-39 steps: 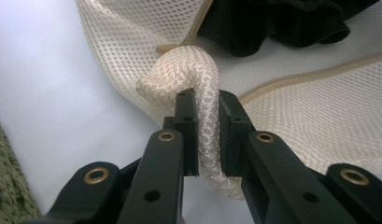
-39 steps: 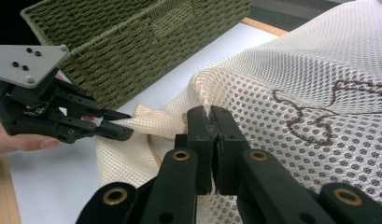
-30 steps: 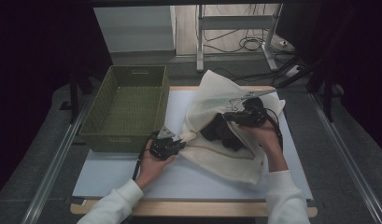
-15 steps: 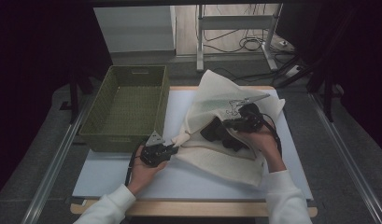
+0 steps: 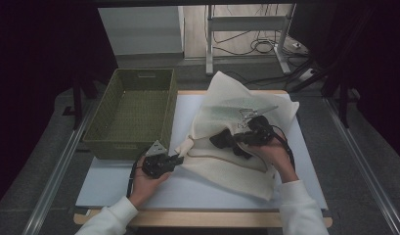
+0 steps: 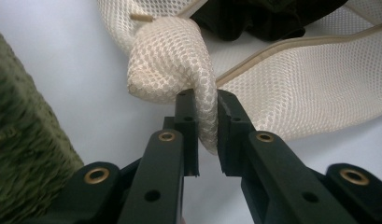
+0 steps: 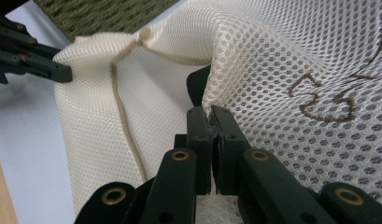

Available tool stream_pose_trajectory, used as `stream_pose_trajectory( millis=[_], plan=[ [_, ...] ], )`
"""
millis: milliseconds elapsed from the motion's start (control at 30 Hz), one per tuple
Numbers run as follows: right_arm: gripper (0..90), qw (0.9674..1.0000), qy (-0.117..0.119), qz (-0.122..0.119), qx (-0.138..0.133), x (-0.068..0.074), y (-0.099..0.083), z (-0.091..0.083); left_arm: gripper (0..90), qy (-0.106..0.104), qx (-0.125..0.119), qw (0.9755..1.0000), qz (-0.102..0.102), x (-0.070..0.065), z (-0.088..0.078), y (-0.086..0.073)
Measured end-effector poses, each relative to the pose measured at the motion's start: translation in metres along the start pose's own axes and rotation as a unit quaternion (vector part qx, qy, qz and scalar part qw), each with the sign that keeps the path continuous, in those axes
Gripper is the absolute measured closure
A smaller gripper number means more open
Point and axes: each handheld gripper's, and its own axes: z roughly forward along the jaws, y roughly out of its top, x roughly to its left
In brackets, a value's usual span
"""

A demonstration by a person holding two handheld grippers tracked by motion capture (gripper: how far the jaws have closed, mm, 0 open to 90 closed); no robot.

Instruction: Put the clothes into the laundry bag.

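Cream mesh laundry bag [image 5: 236, 147] lies on white surface [image 5: 197, 186] just right of green basket [image 5: 134, 117], dark item at its mouth. Left hand-held gripper [image 6: 206, 116] pinches bunched corner; right hand-held gripper [image 7: 210, 119] clamps upper mesh layer. Judged light, limp, snag-prone: grip at bound hem, not open mesh.

Left gripper [image 5: 175, 159] has drawn the mesh bag [image 5: 236, 147] corner away from the green basket [image 5: 134, 112], toward the near table [image 5: 197, 188] edge. Right gripper [image 5: 227, 141] has sunk a little, and the bag's raised fold sits lower.
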Motion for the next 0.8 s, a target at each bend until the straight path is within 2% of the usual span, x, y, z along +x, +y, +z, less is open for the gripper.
stream_pose_trajectory(
  millis=[200, 500, 600, 700, 800],
  plan=[
    [86.2, 0.9997, 0.011, -0.009, 0.021, 0.005, -0.008, 0.009, 80.6, 0.002, 0.008, 1.0, -0.002, 0.003, -0.005, -0.01],
    [86.6, 0.9977, 0.012, -0.017, 0.064, 0.011, -0.027, 0.031, 78.2, 0.007, 0.017, 0.9998, -0.005, 0.004, -0.008, -0.018],
    [86.6, 0.9967, 0.022, -0.023, 0.075, 0.015, -0.034, 0.04, 77.2, 0.008, 0.019, 0.9998, -0.009, 0.005, -0.009, -0.02],
    [86.2, 0.9958, 0.017, -0.031, 0.085, 0.018, -0.04, 0.049, 75.0, 0.01, 0.017, 0.9998, -0.008, 0.005, -0.009, -0.02],
    [81.5, 0.9963, 0.009, -0.03, 0.08, 0.017, -0.045, 0.055, 69.6, 0.016, 0.015, 0.9998, -0.004, 0.005, -0.01, -0.02]
  ],
)
